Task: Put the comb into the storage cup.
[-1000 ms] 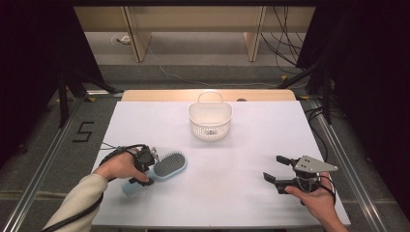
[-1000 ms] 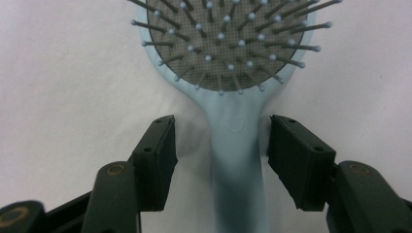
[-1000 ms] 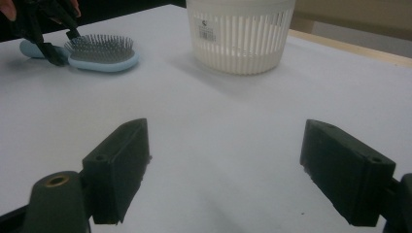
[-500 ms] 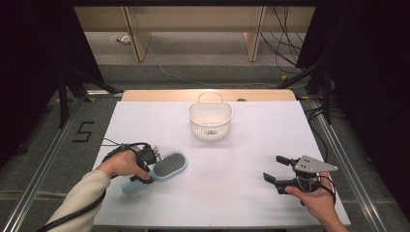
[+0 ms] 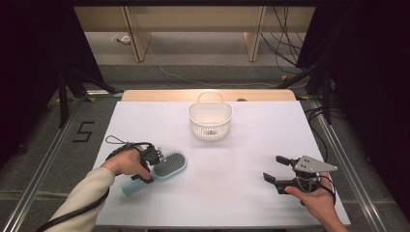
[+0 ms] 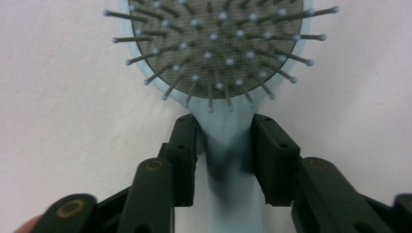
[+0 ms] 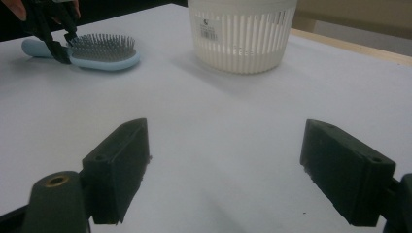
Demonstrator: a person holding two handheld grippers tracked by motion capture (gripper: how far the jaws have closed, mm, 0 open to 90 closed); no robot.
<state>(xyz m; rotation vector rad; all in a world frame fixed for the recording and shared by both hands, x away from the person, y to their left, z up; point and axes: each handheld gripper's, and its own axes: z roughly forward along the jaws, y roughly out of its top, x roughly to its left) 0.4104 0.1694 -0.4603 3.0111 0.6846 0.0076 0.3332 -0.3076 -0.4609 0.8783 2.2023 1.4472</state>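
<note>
looks like my lab recording booth, white-topped table, black curtains at both sides, cables trailing across grey floor, floor rails

Jaws of left gripper just closed further around neck of hairbrush, one jaw now set against each side of handle. Left hand seen shifted only slightly along handle. Brush itself not visibly displaced on table.

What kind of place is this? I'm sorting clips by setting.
Probably a lab recording station: a white-covered table ringed by dark tripod stands and loose floor cables, with just a white slotted plastic basket and a light-blue plastic hairbrush set out.
</note>
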